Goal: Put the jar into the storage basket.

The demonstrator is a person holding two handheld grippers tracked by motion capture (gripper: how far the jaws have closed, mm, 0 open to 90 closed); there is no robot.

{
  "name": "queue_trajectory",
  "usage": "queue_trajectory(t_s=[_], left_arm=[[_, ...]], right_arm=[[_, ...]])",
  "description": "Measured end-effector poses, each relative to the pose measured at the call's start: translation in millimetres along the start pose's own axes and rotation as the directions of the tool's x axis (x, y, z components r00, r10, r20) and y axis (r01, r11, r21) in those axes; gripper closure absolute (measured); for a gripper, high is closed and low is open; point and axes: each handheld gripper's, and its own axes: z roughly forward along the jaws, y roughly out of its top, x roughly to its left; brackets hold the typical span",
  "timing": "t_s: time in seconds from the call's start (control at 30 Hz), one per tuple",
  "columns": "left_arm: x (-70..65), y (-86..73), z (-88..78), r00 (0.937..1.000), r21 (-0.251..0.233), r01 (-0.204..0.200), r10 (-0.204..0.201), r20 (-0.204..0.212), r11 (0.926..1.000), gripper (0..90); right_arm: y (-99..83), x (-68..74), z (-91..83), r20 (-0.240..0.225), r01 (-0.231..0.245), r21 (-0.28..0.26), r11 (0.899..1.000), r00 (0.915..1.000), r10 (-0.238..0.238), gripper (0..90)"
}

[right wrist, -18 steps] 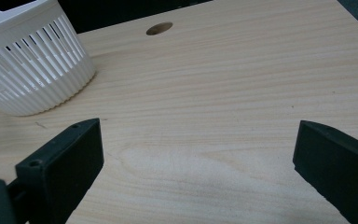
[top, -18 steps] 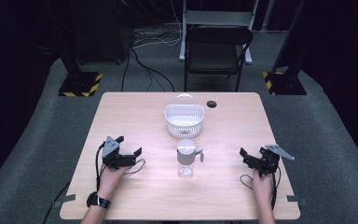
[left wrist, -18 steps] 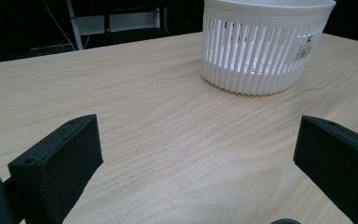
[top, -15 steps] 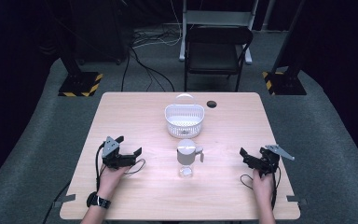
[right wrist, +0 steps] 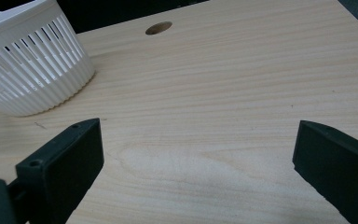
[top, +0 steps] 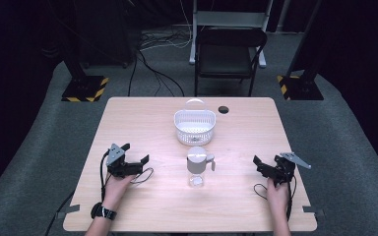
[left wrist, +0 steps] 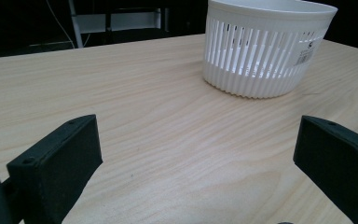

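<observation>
A dark room, cables on the floor, an empty chair point(top: 230, 51) beyond the far edge, and in the middle of it a pale wooden table point(top: 142, 123). Near the table's centre stands a small clear bottle point(top: 197, 166) with a grey cap, upright, its long axis vertical, nothing touching it. Just behind it at twelve o'clock sits a white slotted basket point(top: 194, 127), close but apart from it, and a dark round hole point(top: 223, 109) in the tabletop lies further back at about one o'clock. The left gripper point(top: 137, 161) rests at the bottle's nine o'clock, jaws spread wide with only bare wood between them; from it the bottle lies at three o'clock. The right gripper point(top: 259, 163) is at the bottle's three o'clock, jaws likewise gaping and empty, its nose turned inward. The bottle sits between the two, well apart from both, and the left one looks to me slightly nearer. Either hand would need a level sideways reach to take the bottle across its body.
</observation>
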Motion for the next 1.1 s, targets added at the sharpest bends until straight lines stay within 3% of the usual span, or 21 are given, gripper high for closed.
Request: queue_trajectory(t_s=[0.3, 0.8, 1.1], left_arm=[[-2.1, 5.8, -1.9, 0.9998, 0.018, 0.001, -0.001, 0.019, 0.9998, 1.1], [-14.1, 39.4, -20.5, 0.9972, -0.008, -0.018, 0.018, 0.073, 0.9998, 2.4], [-26.8, 63.6, -33.8, 0.9908, -0.05, -0.012, 0.019, 0.134, 0.9987, 3.1]], right_arm=[[0.0, -0.2, 0.0, -0.001, -0.002, 0.0, 1.0, 1.0, 0.002, 0.9], [0.1, -0.9, -0.2, -0.005, -0.005, 0.001, 1.0, 1.0, 0.005, 0.9], [0.1, -1.0, -0.2, -0.006, -0.006, 0.001, 1.0, 1.0, 0.006, 0.9]])
